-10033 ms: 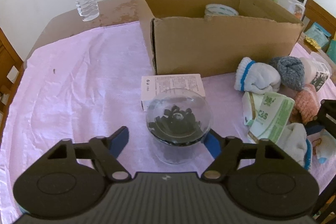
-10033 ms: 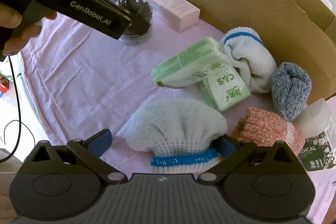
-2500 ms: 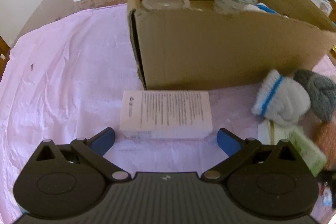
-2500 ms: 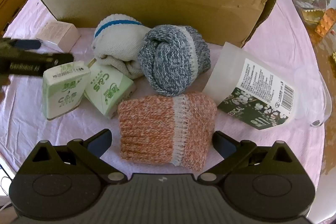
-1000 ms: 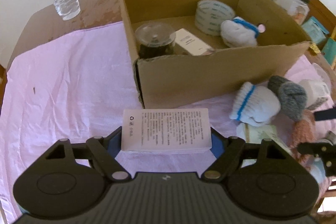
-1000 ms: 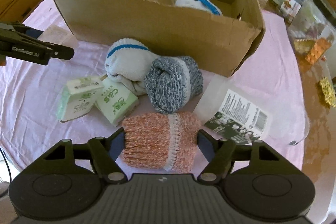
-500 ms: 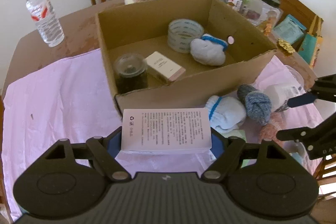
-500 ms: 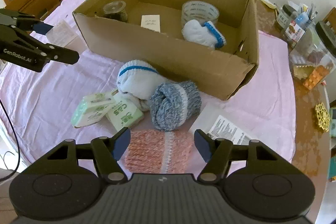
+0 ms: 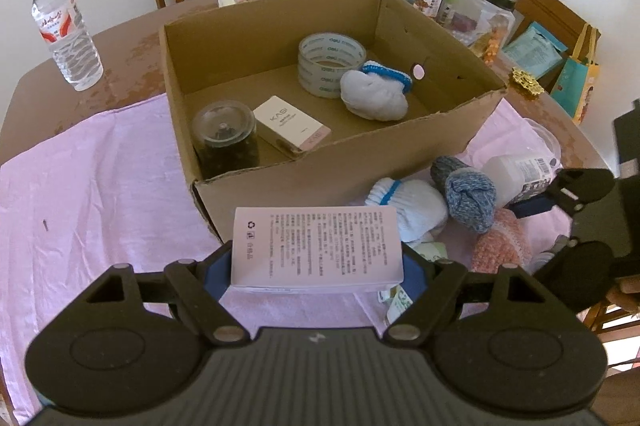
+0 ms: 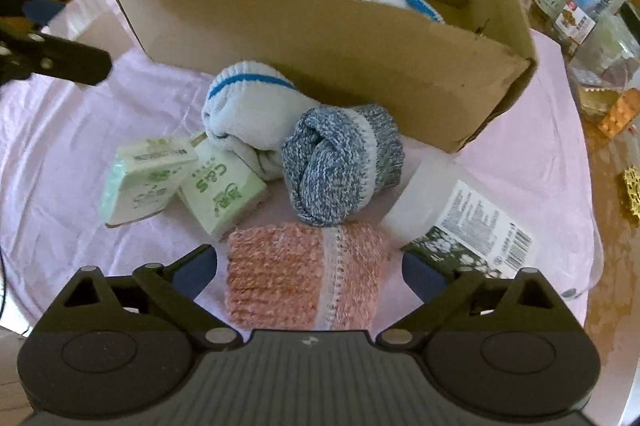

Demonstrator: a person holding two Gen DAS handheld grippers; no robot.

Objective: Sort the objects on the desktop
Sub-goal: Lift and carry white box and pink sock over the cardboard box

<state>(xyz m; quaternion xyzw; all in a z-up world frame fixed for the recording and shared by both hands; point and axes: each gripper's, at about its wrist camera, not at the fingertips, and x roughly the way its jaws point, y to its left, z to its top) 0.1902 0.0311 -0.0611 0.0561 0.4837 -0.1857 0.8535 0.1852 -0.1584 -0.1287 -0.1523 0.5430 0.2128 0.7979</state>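
Left tongs (image 9: 316,268) clamping white box (image 9: 316,246), right tongs (image 10: 310,268) opening around pink sock (image 10: 304,276), its near end hidden

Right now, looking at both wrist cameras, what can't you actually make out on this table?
- Left wrist view: the green tissue packs are mostly hidden behind the left gripper and its white box.
- Right wrist view: the cardboard box front wall hides most of its floor.
- Both views: print on the white bottle is too small to read.
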